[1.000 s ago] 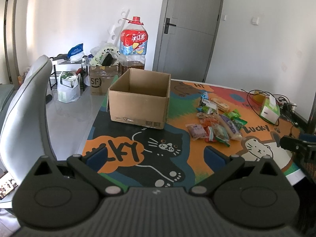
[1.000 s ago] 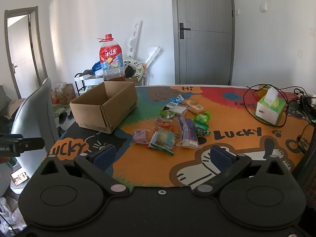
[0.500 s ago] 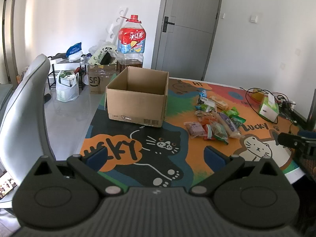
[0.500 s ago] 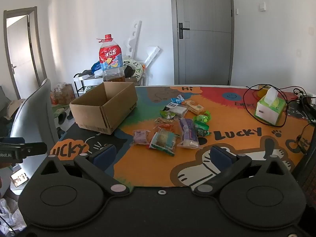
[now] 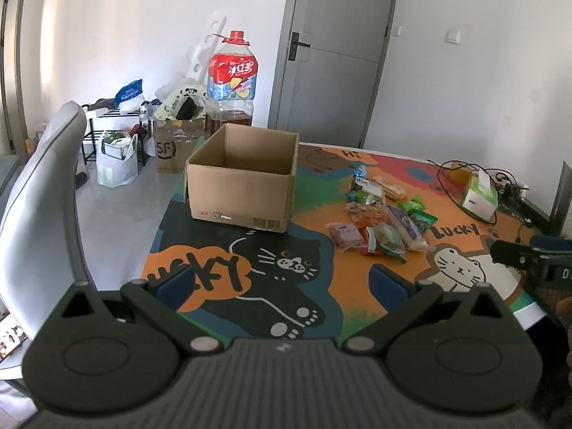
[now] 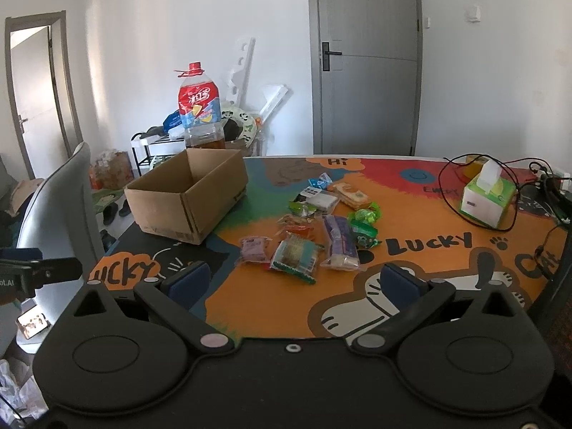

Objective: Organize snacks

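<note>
**Snacks loose on the surface, box empty**

Nearest, we log our left gripper point(image 5: 282, 282) and right gripper point(image 6: 295, 282), jaws spread wide and empty, above the near edge of the cat-print surface point(image 6: 429, 250). Midway: a snack pile point(image 6: 314, 228), packets touching. Left of it, apart: an open cardboard box point(image 6: 186, 200). Beyond: large bottle point(image 6: 198, 107); far right: tissue box point(image 6: 488, 198).

The cardboard box point(image 6: 189, 196) hides the big bottle's point(image 6: 200, 114) base; snack packets' point(image 6: 311, 228) labels are too small to read.
</note>
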